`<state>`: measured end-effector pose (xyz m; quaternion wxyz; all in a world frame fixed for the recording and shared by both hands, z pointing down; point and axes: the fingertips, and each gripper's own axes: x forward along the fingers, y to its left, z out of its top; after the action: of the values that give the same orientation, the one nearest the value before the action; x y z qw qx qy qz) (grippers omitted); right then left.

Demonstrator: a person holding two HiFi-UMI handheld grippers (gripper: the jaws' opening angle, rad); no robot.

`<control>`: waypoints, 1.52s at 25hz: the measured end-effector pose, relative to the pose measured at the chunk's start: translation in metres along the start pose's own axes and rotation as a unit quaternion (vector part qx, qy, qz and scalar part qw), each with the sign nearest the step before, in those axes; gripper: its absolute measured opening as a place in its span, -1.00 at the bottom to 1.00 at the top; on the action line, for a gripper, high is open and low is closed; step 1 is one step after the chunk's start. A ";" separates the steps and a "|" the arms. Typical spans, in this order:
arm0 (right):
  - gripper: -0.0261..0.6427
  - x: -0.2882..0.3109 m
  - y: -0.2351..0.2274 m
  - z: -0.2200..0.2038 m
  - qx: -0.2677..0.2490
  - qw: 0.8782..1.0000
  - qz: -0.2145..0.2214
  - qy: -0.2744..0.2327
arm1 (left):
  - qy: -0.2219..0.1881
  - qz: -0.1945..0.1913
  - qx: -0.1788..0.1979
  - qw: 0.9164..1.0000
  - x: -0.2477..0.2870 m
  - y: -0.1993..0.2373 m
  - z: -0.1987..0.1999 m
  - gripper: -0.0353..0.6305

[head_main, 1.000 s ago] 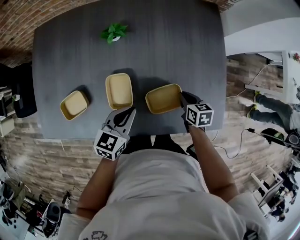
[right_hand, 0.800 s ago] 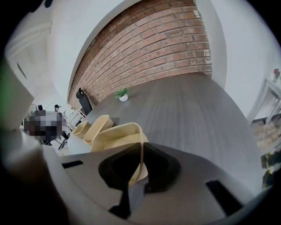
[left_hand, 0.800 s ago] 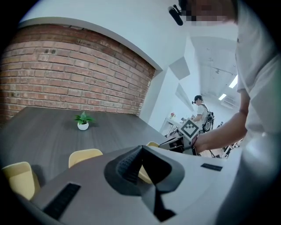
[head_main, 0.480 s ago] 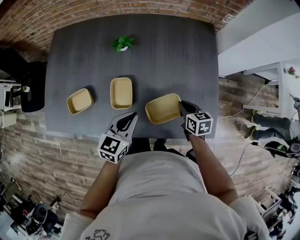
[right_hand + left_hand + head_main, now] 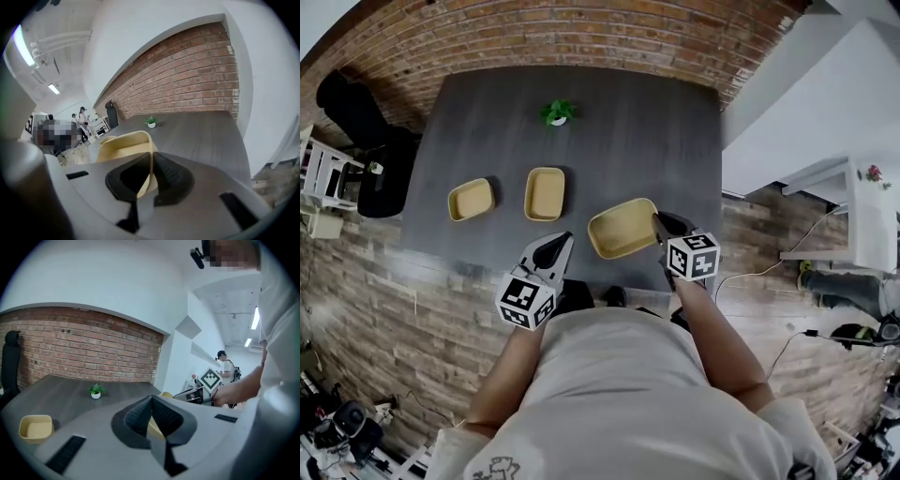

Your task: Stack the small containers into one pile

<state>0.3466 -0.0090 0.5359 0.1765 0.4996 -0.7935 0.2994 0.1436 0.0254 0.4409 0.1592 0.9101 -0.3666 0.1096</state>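
**One container in the grip, two on the table**

The right gripper (image 5: 151,155) is clamped on the thin side wall of a yellow container (image 5: 622,230), one pad inside the rim and one outside. That container hangs tilted above the near edge of the table (image 5: 628,141), towards the right end. From the right gripper view it looks raised clear of the dark surface, though I cannot be sure how far.

The left gripper (image 5: 150,398) has its jaws together, tip against tip, with nothing between the pads. The yellow showing through the slot below the tips is a container further off. This gripper hangs by the near edge, just to the left of the held container and apart from it.

The other two containers sit open side up on the table, not stacked. The middle container (image 5: 545,193) lies about midway along the table, in its near half, with its long side running towards the far edge. The left container (image 5: 472,199) stands beside it, closer to the left edge, with a clear gap between them.

A small potted plant (image 5: 557,113) stands near the middle of the far edge. A black chair (image 5: 358,114) is off the far left corner, and a brick wall (image 5: 581,37) runs behind the table.
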 end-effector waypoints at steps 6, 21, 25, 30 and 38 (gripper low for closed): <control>-0.85 -0.024 0.005 0.010 -0.024 0.999 0.020 -0.019 | -0.019 0.026 0.020 0.999 -0.014 -0.024 0.014 -0.87; -0.85 -0.020 0.049 0.029 -0.055 0.995 0.068 -0.046 | -0.033 0.086 0.047 0.995 -0.063 -0.018 0.031 -0.87; -0.85 -0.011 0.065 0.035 -0.048 0.995 0.076 -0.049 | -0.035 0.089 0.049 0.994 -0.074 -0.006 0.032 -0.86; -0.85 0.005 0.083 0.040 -0.052 0.995 0.068 -0.048 | -0.036 0.085 0.045 0.995 -0.090 0.017 0.030 -0.87; -0.85 0.040 0.115 0.051 -0.049 0.997 0.039 -0.043 | -0.032 0.054 0.055 0.997 -0.108 0.074 0.037 -0.87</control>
<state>0.2264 -0.0326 0.4859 0.1545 0.4719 -0.8327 0.2451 0.0183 0.0295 0.3881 0.0912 0.8995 -0.4131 0.1091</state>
